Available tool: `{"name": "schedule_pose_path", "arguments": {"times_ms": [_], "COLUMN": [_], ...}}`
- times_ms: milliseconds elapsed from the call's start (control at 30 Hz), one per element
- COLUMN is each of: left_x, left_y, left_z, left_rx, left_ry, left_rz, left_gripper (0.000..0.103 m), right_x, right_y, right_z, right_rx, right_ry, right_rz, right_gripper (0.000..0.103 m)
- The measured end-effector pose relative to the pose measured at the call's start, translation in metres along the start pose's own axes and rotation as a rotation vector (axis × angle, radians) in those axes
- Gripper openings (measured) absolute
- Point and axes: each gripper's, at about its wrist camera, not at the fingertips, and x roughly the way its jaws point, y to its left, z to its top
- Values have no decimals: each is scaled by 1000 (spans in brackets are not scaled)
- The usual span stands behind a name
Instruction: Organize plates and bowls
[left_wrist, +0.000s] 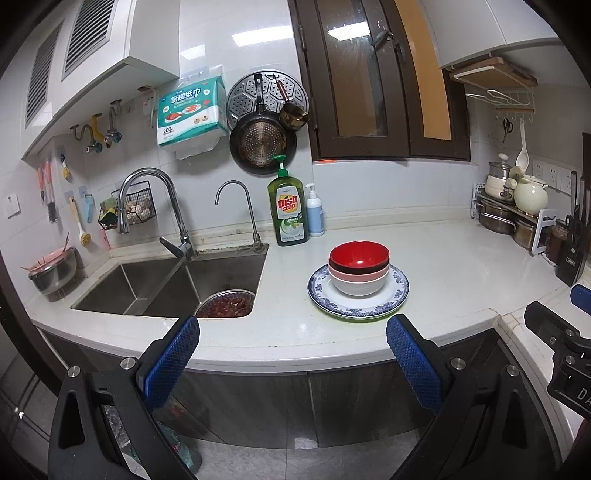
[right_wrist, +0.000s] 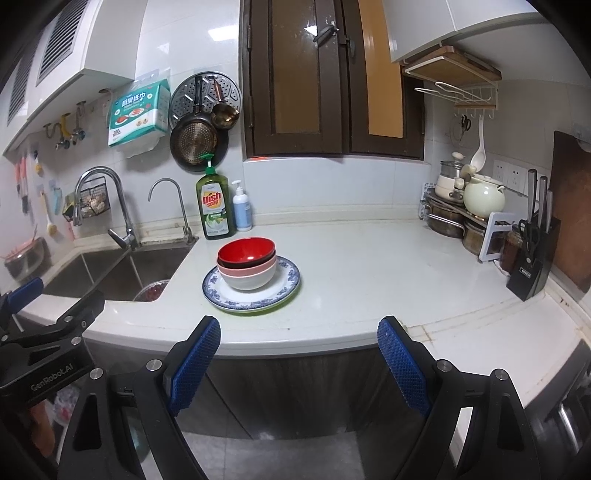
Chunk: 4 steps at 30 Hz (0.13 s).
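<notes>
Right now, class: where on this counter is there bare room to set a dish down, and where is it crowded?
Free: the white counter between the stacked bowls on their plate and the pot rack, plus the front edge. Crowded: the right corner by the knife block, and around the dish soap beside the sink.

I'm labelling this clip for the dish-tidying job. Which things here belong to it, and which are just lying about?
Belongs to the job:
red bowl
pink bowl
white bowl
blue-patterned plate

Just lying about:
dish soap bottle
lotion pump bottle
knife block
pots on the rack
</notes>
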Motion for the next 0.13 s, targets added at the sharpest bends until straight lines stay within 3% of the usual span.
{"name": "schedule_pose_path", "arguments": {"times_ms": [133], "left_x": [3], "left_y": [0], "left_z": [0], "left_rx": [-1], "left_ry": [1], "left_rz": [5], "left_gripper": [103], "right_x": [1], "right_y": [3], "right_z": [0], "right_rx": [1], "right_ry": [3], "right_rz": [-4], "right_gripper": [88]}}
